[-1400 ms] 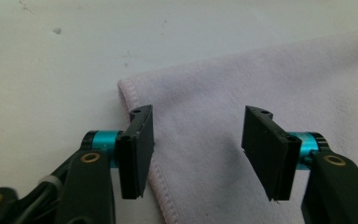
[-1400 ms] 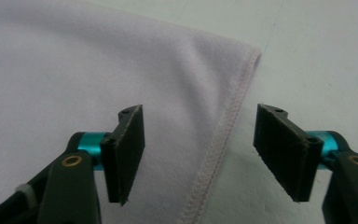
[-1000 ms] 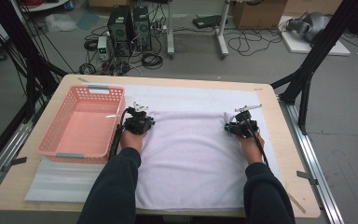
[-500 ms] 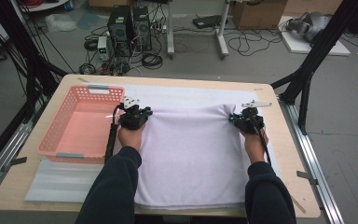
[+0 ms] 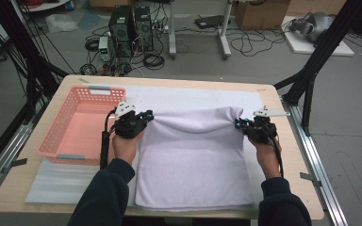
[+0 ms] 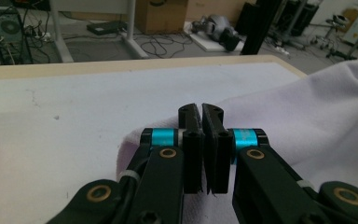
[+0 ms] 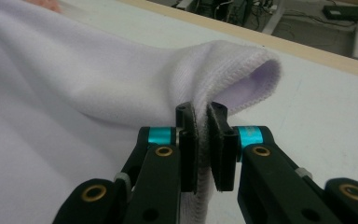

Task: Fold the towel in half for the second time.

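The left tool [image 5: 147, 115] and right tool [image 5: 238, 123] each clench a far corner of the white towel [image 5: 193, 160], apparently lifted off the desk [image 5: 292, 155].

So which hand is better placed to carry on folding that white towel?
Neither alone, I'd judge. The left gripper and right gripper are each shut on a far corner of the towel, lifted evenly, so both should move together; the left sits beside the pink basket.
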Motion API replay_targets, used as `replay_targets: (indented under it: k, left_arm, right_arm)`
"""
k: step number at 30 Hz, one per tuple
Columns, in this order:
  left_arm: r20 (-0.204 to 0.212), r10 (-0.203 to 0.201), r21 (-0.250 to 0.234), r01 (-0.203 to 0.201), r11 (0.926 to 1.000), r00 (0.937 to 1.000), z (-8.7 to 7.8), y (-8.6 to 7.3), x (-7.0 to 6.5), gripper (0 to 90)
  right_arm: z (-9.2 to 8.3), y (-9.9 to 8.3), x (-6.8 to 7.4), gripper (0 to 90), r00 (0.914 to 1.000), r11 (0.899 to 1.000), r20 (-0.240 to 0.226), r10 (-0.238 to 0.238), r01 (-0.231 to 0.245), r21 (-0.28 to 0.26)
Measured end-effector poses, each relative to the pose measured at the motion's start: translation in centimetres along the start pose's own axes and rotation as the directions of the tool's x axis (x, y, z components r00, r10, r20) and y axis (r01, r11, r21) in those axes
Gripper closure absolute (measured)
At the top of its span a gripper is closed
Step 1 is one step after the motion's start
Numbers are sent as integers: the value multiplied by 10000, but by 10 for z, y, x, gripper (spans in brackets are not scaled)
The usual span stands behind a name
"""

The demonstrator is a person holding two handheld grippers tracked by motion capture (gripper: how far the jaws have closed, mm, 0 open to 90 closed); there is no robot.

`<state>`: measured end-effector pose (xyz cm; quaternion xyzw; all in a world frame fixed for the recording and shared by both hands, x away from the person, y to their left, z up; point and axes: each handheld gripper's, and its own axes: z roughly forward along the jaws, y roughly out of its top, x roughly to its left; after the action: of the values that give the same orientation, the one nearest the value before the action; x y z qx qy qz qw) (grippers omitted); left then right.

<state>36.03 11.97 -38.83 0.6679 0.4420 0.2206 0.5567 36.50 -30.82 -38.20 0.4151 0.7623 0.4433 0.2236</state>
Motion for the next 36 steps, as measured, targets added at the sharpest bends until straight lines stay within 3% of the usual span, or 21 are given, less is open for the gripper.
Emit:
replay_targets:
  k: [4,10,16,17,20,22,23,25,28,31,34,36]
  left_arm:
    - [554,200,-22,-199,9998,9983,-16,-4,-9,864]
    - [862,381,172,-397,9991,9956,-37,-19,-13,864]
    - [1249,484,607,-563,9966,9910,-54,-42,-22,863]
    - [1313,481,676,-573,9961,9902,-55,-46,-23,862]
    - [1289,642,918,-763,9928,9896,-59,-55,-23,860]
    - [1457,875,1205,-1054,9871,9855,-58,-60,-23,848]
    - [1559,1016,1349,-1231,9832,9825,-56,-62,-23,811]
    - [1575,1023,1444,-1254,9815,9822,-51,-59,-23,555]
    - [1270,1097,1431,-1276,9814,9858,-45,-48,-22,400]
    - [1234,1189,1314,-1350,9821,9852,-38,-36,-21,373]
    - [1080,1254,1748,-1430,9742,9862,-28,-30,-18,370]
    - [1202,1171,2158,-1411,9662,9858,-23,-32,-18,375]
  right_arm:
    - [-13,-8,7,832,9996,9999,-223,-148,146,-81]
    - [-29,-24,14,832,9980,9998,-598,-218,218,-2]
    - [-37,-45,23,830,9939,9988,-1095,-142,194,458]
    - [-37,-49,24,830,9933,9975,-1120,-289,360,614]
    - [-37,-60,27,828,9916,9961,-1282,-184,292,828]
    - [-37,-66,27,813,9912,9953,-1318,-86,211,942]
    - [-36,-68,28,775,9914,9946,-1309,43,93,1033]
    - [-36,-68,26,607,9937,9952,-1084,293,-189,956]
    - [-39,-61,18,505,9962,9965,-670,560,-515,662]
    - [-39,-50,11,439,9971,9965,-367,663,-643,526]
    - [-35,-39,8,416,9966,9962,-330,751,-735,468]
    - [-27,-34,6,402,9973,9956,-247,695,-677,652]
